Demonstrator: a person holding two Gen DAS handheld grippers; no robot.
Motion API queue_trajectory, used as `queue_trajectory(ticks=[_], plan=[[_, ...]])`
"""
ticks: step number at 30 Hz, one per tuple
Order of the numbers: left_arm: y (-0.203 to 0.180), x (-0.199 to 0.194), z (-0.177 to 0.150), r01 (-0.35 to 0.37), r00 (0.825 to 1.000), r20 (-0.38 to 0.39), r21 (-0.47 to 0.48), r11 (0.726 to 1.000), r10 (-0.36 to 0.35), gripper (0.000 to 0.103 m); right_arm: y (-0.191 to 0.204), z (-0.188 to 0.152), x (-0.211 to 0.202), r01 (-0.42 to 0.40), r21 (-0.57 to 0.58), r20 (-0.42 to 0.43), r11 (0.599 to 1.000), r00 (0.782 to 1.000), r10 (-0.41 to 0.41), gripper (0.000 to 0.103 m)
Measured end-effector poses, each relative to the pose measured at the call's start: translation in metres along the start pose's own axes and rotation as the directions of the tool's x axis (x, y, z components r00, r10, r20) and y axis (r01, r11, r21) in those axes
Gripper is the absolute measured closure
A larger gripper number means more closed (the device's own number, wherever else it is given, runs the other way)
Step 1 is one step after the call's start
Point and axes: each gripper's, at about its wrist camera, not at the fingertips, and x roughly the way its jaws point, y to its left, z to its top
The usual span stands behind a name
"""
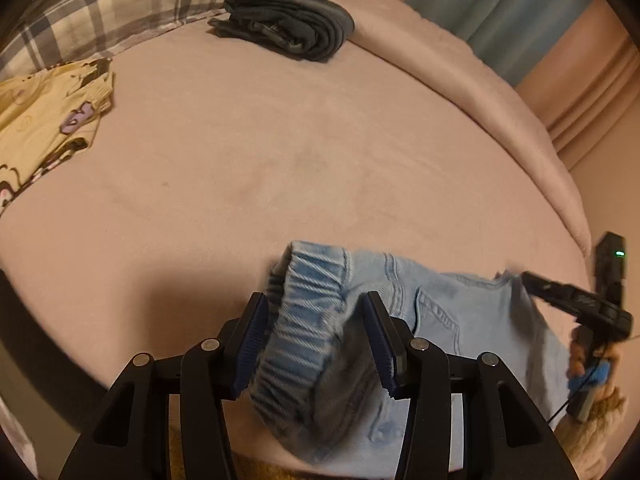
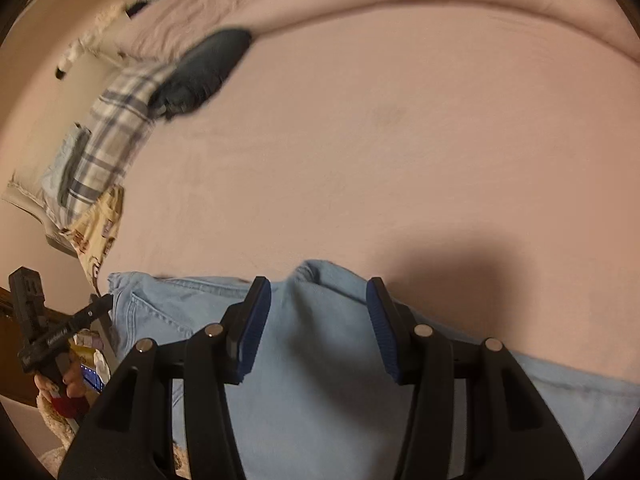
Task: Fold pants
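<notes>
Light blue denim pants (image 1: pixel 432 308) lie bunched on the pink bed (image 1: pixel 320 140) near its front edge. Their ribbed elastic waistband (image 1: pixel 308 340) stands up between the jaws of my left gripper (image 1: pixel 316 304). The left pad touches it, a dark gap shows at the right pad, and the jaws are open. In the right wrist view my right gripper (image 2: pixel 318 286) is open over the pants (image 2: pixel 312 380), with a raised fold of denim between its blue pads. Each gripper also shows at the edge of the other's view, blurred: the right gripper (image 1: pixel 528 280) and the left gripper (image 2: pixel 102 304).
A folded dark garment (image 1: pixel 288 24) lies at the far side of the bed next to a plaid pillow (image 1: pixel 112 4). A yellow printed garment (image 1: pixel 48 120) lies at the left. The bed's rolled edge and a blue curtain (image 1: pixel 500 12) are at the right.
</notes>
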Motion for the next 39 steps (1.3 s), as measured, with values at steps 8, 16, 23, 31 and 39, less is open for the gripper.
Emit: queue_trajectory(ticks=[8,16,23,31,39], plan=[[-0.004,0.0,-0.001,0.042,0.996,0.075,0.023,0.999,-0.044,0.074,0.01,-0.011,0.016,-0.04,-0.043,0.013,0.998,0.999,0.041,0.093],[-0.03,0.017,0.012,-0.102,0.989,0.121,0.125,0.987,0.087,0.075,0.018,-0.008,-0.013,0.017,-0.012,0.186,1.0,0.982,-0.015,0.094],[-0.003,0.03,0.015,-0.013,0.995,0.096,0.059,0.998,0.007,0.069,0.005,-0.011,0.025,0.098,-0.034,0.156,0.995,0.983,-0.092,0.093],[-0.014,-0.008,0.017,0.002,0.991,0.136,0.047,0.999,-0.008,0.069,0.02,-0.007,0.01,0.24,-0.09,0.19,0.967,0.957,-0.22,0.067],[-0.074,-0.02,-0.01,0.091,0.985,0.122,0.242,0.966,-0.123,0.071,0.036,-0.024,-0.035,0.233,-0.1,0.29,0.967,0.937,-0.196,0.095]])
